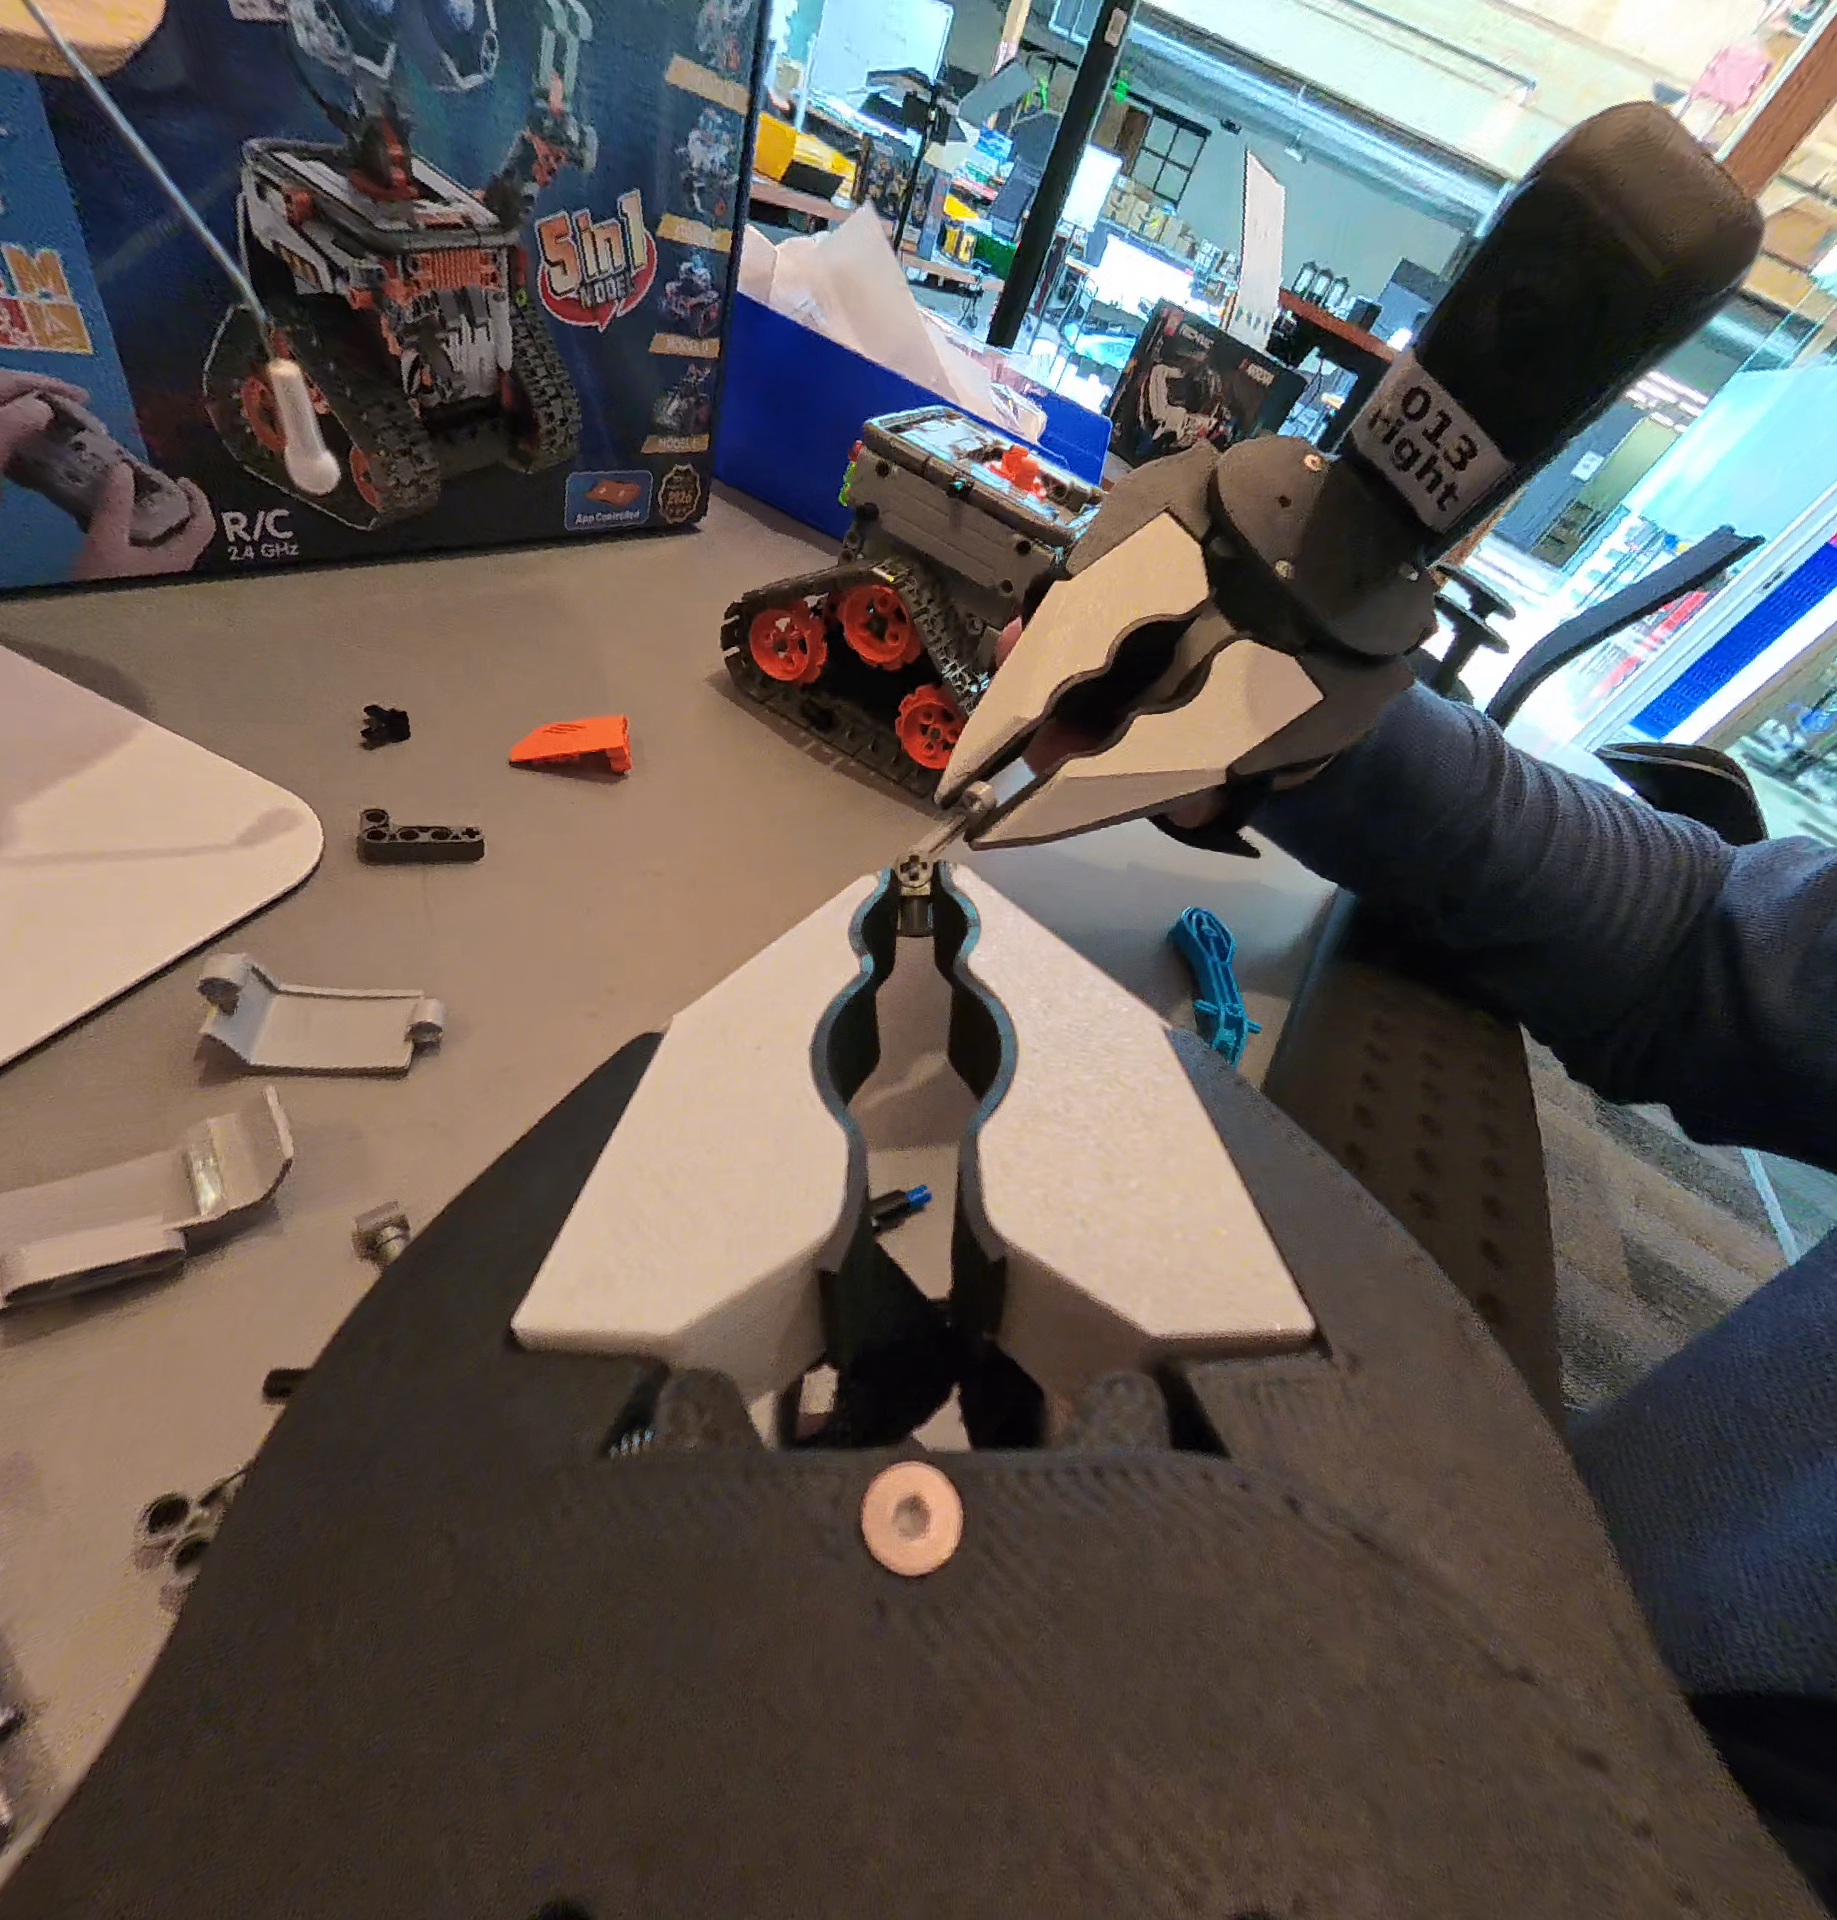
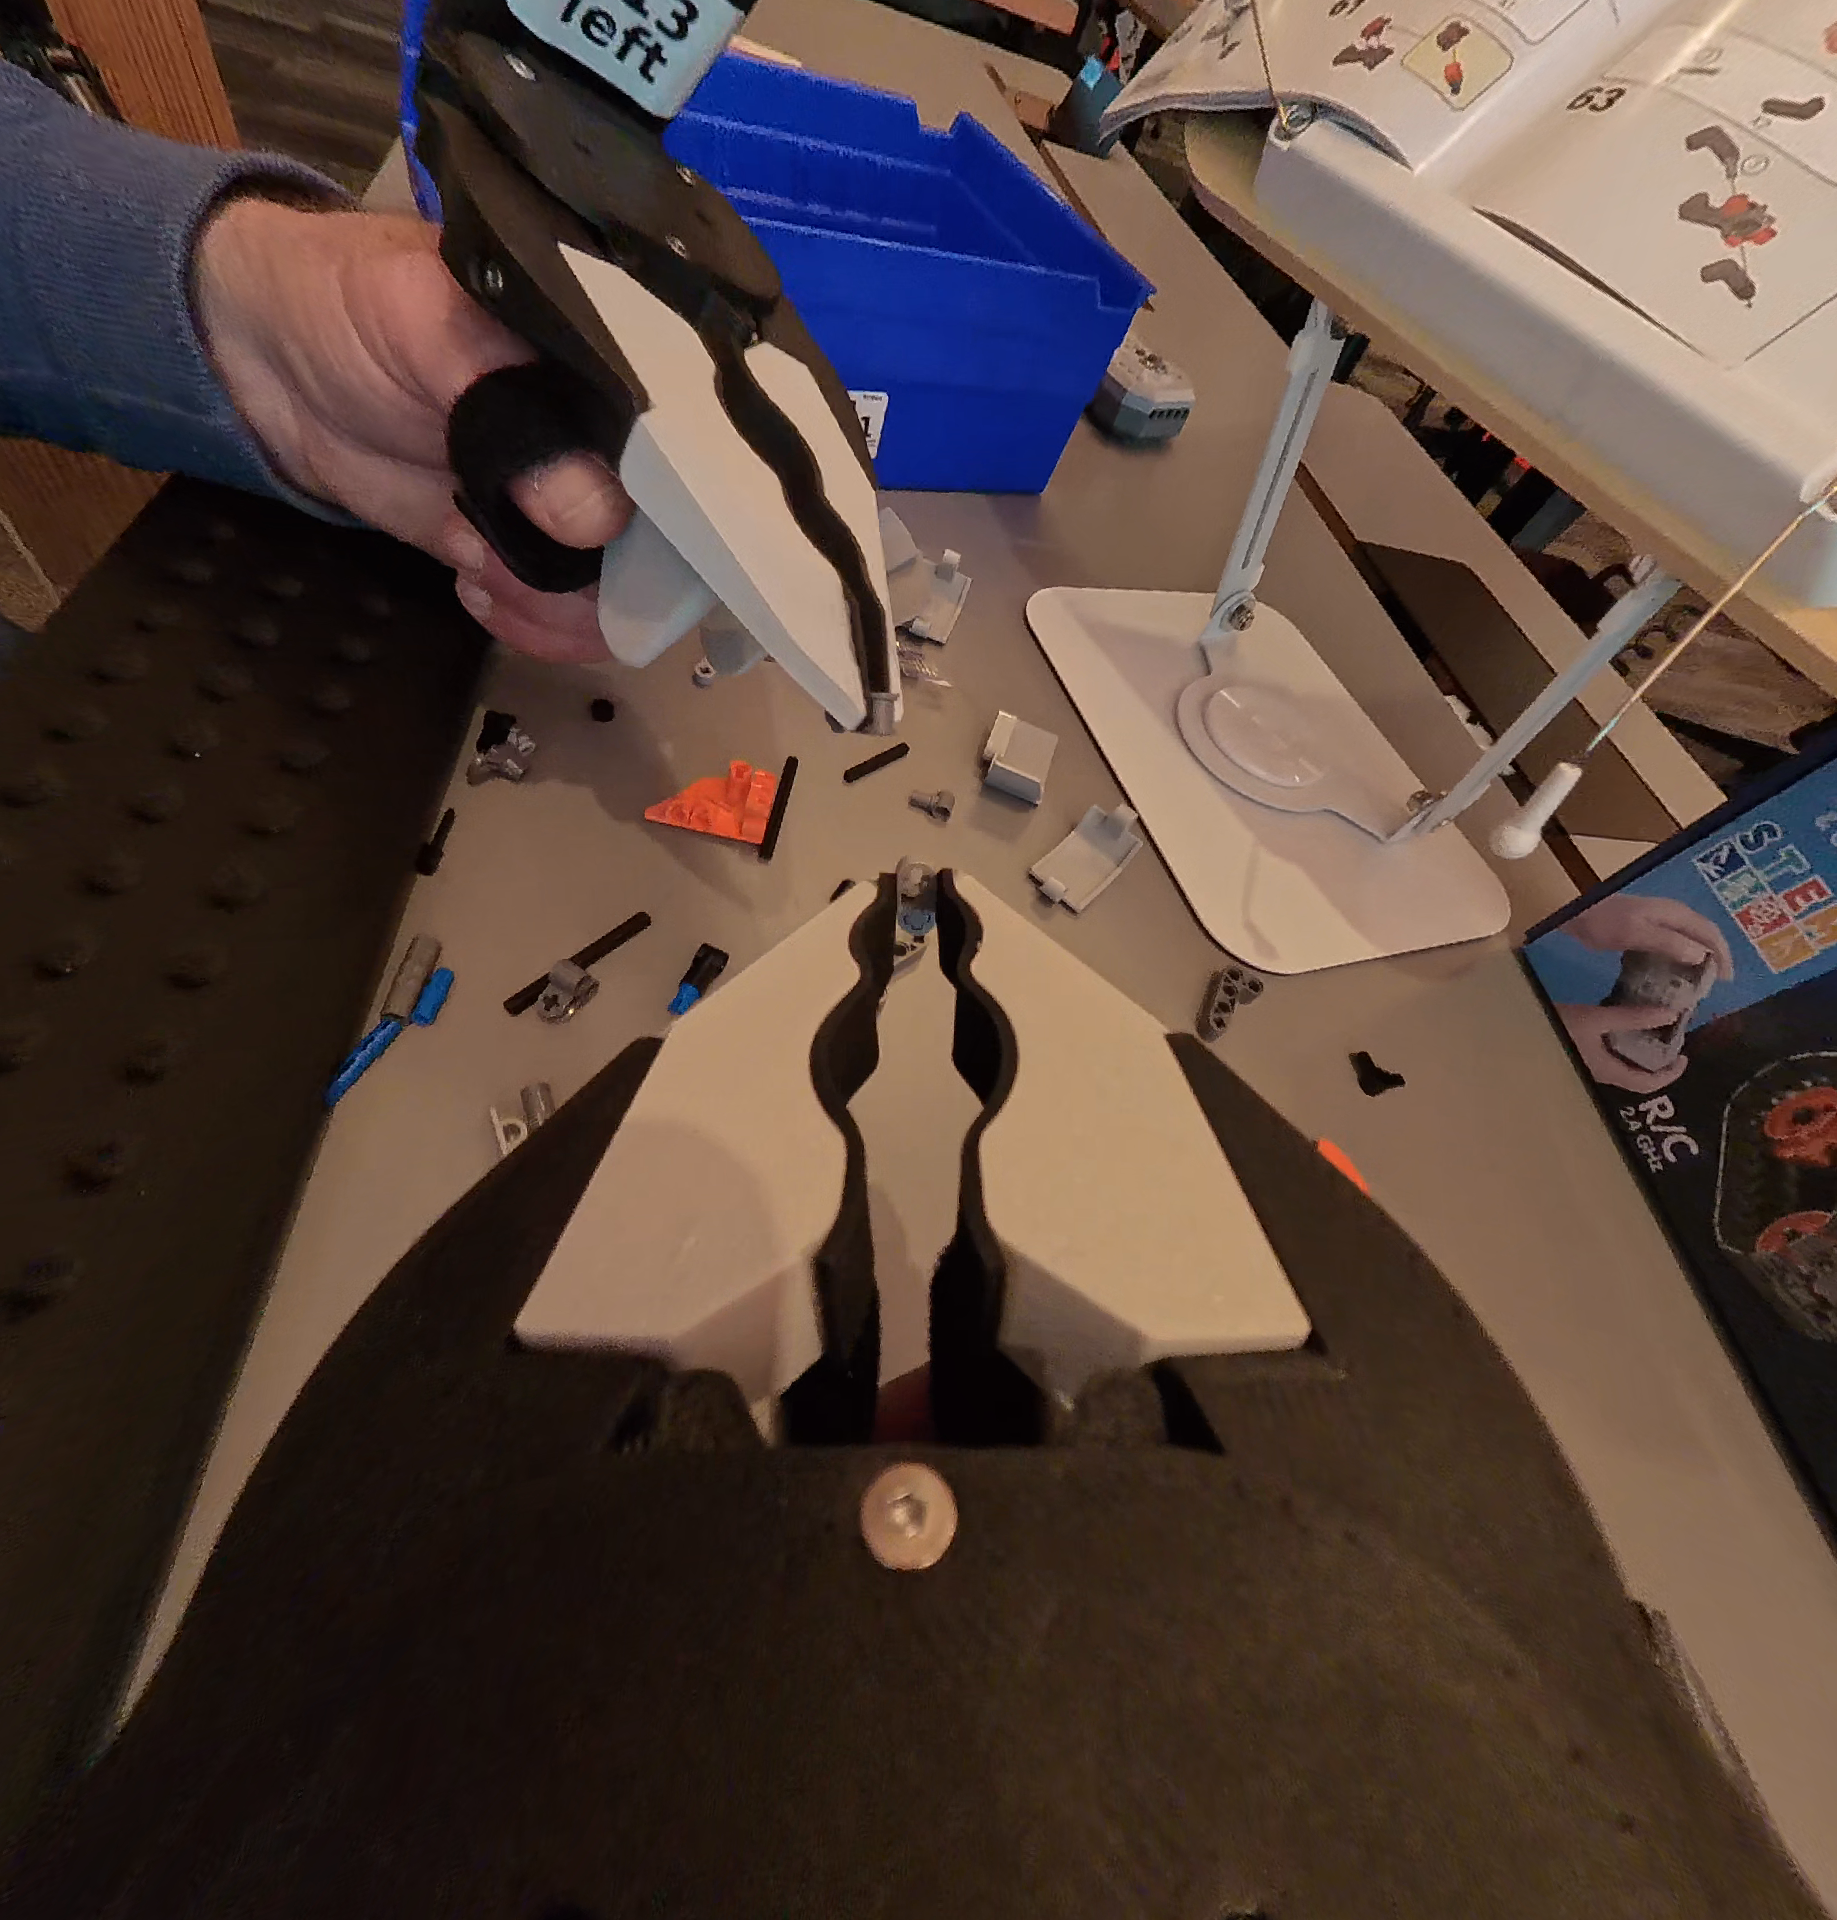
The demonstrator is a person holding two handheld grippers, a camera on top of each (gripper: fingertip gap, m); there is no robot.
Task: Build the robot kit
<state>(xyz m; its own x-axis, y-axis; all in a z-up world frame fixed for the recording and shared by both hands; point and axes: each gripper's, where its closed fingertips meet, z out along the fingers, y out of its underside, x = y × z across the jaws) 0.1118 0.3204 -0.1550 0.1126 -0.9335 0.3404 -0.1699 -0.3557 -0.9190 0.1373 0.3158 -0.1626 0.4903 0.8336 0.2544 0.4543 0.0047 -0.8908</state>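
Note:
My left gripper (image 1: 910, 885) is shut on a small grey and black connector piece (image 1: 914, 864) at its fingertips, held above the grey table (image 1: 602, 914). My right gripper (image 2: 916, 889) is shut on a small grey piece with a blue pin (image 2: 912, 916). In the left wrist view the right gripper (image 1: 971, 821) comes in from the upper right, and its piece (image 1: 976, 798) is almost touching the left one's. In the right wrist view the left gripper (image 2: 874, 717) hangs at the upper left, tips down, a short way beyond my right tips. I cannot tell whether the two pieces touch.
A tracked brick robot with orange wheels (image 1: 872, 634) stands behind the grippers, by a toy box (image 1: 374, 281). A blue bin (image 2: 893, 260), a white stand base (image 2: 1257, 790) and an open booklet (image 2: 1620, 156) lie beyond. An orange wedge (image 1: 573, 743), a black L-beam (image 1: 418, 836) and grey panels (image 1: 311, 1023) are scattered about. My left and right fingertips are right by each other. Left tips and right tips are each some 25 centimetres from the white stand base (image 2: 1257, 790).

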